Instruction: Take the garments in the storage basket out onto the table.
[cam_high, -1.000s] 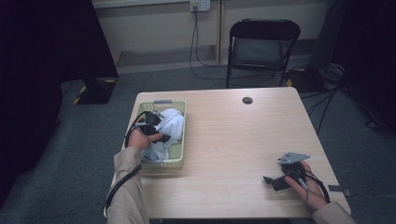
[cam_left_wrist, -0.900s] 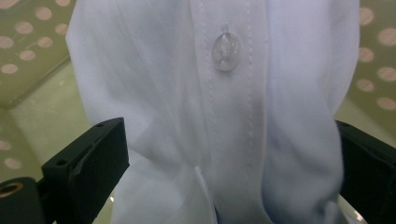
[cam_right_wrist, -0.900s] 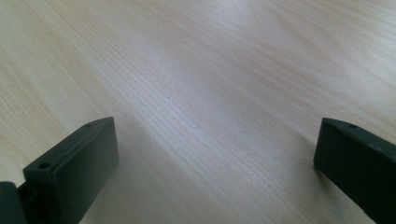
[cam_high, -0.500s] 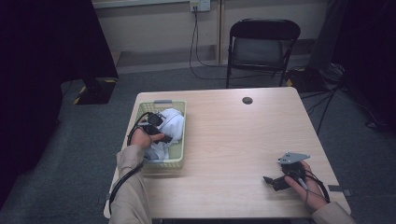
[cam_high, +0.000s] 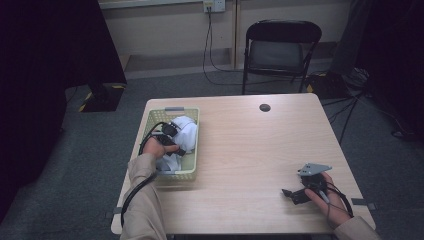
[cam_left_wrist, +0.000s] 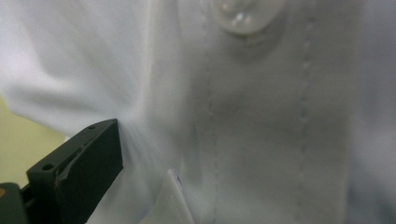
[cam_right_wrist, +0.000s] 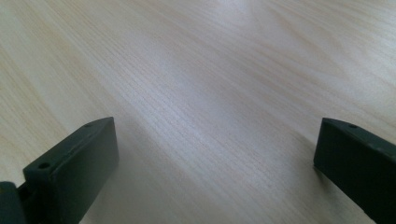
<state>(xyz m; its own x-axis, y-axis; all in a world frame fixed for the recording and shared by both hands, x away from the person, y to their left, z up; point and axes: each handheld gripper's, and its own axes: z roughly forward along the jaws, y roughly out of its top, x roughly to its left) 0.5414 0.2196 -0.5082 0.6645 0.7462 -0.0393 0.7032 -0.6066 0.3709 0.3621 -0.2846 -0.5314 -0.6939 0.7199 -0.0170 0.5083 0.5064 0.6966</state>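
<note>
While the left gripper (cam_high: 167, 135) reaches down into the pale green basket (cam_high: 191, 165) near the table's (cam_high: 250, 150) left edge, its fingers are pushed into the white shirt (cam_high: 185, 132) bundled there. From the left gripper view, 1 black finger (cam_left_wrist: 77, 172) shows at the lower left with the white cloth pressed against its inner face; the other finger is hidden behind the fabric, so I cannot tell whether they are apart or clamped on it. A stitched placket runs up the middle of that view, with a pale button (cam_left_wrist: 245, 14) at the top. The basket's yellowish wall shows at far left, beside the finger.

At the table's near right corner, the right gripper (cam_high: 295, 194) rests low over bare wood in the person's right hand (cam_high: 327, 200). Its 2 fingers (cam_right_wrist: 72, 172) stand wide apart with only wood grain between them.

A small dark disc (cam_high: 265, 107) lies near the table's far edge.
</note>
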